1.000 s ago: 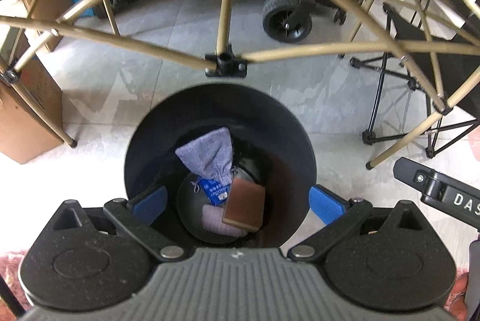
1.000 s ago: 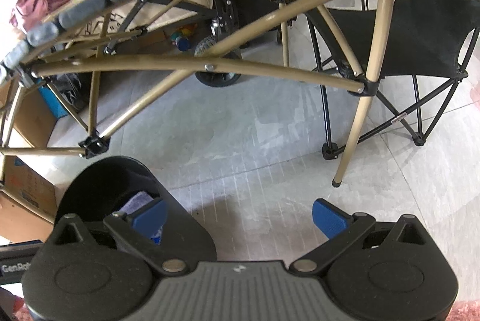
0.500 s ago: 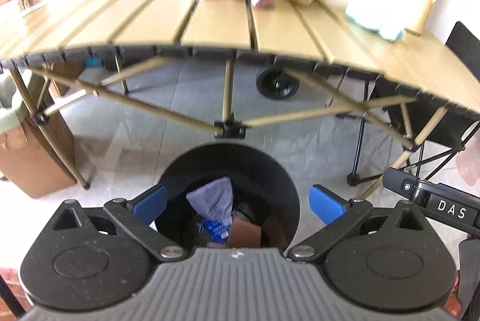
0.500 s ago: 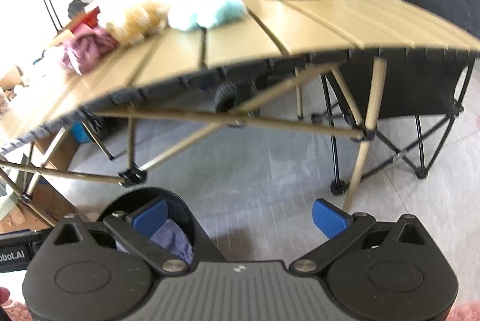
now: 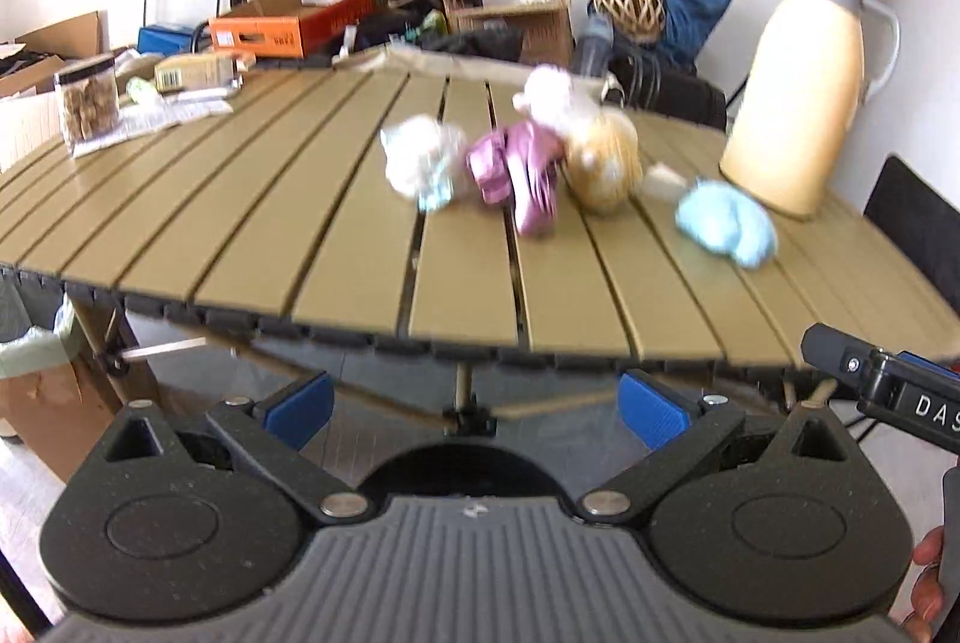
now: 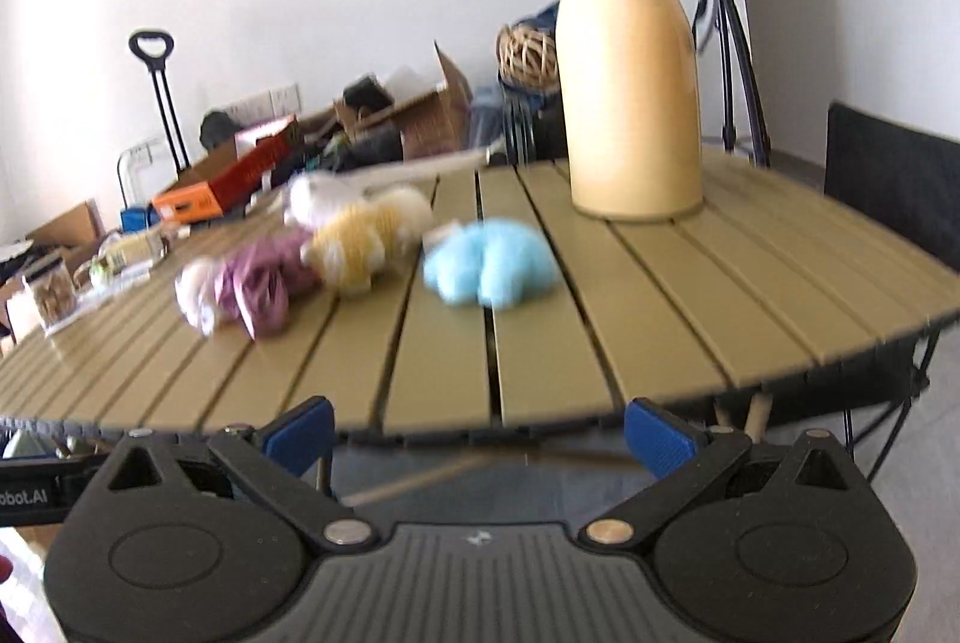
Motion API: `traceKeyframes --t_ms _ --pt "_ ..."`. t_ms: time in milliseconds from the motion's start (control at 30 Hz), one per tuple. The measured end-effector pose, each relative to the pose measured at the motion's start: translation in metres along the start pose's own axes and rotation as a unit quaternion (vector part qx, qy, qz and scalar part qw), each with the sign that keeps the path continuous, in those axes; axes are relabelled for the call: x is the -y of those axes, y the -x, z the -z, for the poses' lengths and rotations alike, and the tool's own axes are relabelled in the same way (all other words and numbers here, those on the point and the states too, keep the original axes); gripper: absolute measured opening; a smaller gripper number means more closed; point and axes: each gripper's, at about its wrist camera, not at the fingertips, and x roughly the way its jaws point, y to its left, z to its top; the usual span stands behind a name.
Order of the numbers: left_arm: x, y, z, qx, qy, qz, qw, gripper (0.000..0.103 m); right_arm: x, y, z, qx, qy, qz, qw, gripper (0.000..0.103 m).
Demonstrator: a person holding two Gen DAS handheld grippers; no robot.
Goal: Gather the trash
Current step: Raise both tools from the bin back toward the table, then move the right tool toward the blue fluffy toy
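Left gripper (image 5: pixel 474 397): at 6 o'clock in the left wrist view we log textured black linkage arms with blue ribbed pads (image 5: pixel 651 410); fingers spread wide, nothing between them, held just short of the table edge.
Right gripper (image 6: pixel 480 430): same build, blue pads (image 6: pixel 657 436) released and apart, empty. In the left view we see its black body at 4 o'clock, white lettering "DAS" readable.
Bin (image 5: pixel 459 469): only a dark round rim shows at 6 o'clock, below the table edge; contents hidden.
Table (image 5: pixel 456 295): tan slats with dark end caps along the near edge; slats run away from us toward 12 o'clock.
Trash cluster: soft crumpled pieces on the tabletop, motion-blurred, lined up across the slats from 11 to 2 o'clock. We count a white-and-pale-blue wad (image 5: pixel 423 163), a pink crumpled piece (image 5: pixel 519 172) with its long axis pointing back toward 6 o'clock, a yellow fuzzy lump (image 5: pixel 603 159), a white fluffy piece (image 5: pixel 552 96) behind, and a light-blue fluffy piece (image 5: pixel 726 223) set slightly apart at 2 o'clock.
Jug (image 5: pixel 801 90): smooth cream thermos, grey collar and handle, upright at 2 o'clock, beyond the light-blue piece.
Jar (image 5: pixel 87 105): clear, dark lid, brown contents, at 10 o'clock.
Background: orange box (image 5: pixel 294 21), print too blurred for us to read; woven rattan ball (image 5: pixel 630 3); cardboard cartons.
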Motion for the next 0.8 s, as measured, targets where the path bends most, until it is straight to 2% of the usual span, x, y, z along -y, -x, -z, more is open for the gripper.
traceKeyframes --t_ms 200,367,633,800 --pt "-0.003 -0.007 -0.029 0.030 0.007 -0.003 0.9995 0.103 -0.010 -0.022 -0.033 0.029 0.017 0.010 0.999 0.103" --pt "-0.006 -0.019 -0.053 0.045 0.008 -0.006 0.9989 0.103 -0.015 -0.045 -0.054 0.033 0.026 0.017 0.999 0.103" --pt "-0.007 -0.046 -0.080 0.051 -0.004 -0.014 0.9986 0.103 -0.019 -0.100 -0.077 0.013 0.046 0.029 0.998 0.103" --pt "-0.010 -0.061 -0.089 0.049 -0.006 -0.009 0.9987 0.103 -0.017 -0.141 -0.083 -0.025 0.038 0.036 0.998 0.103"
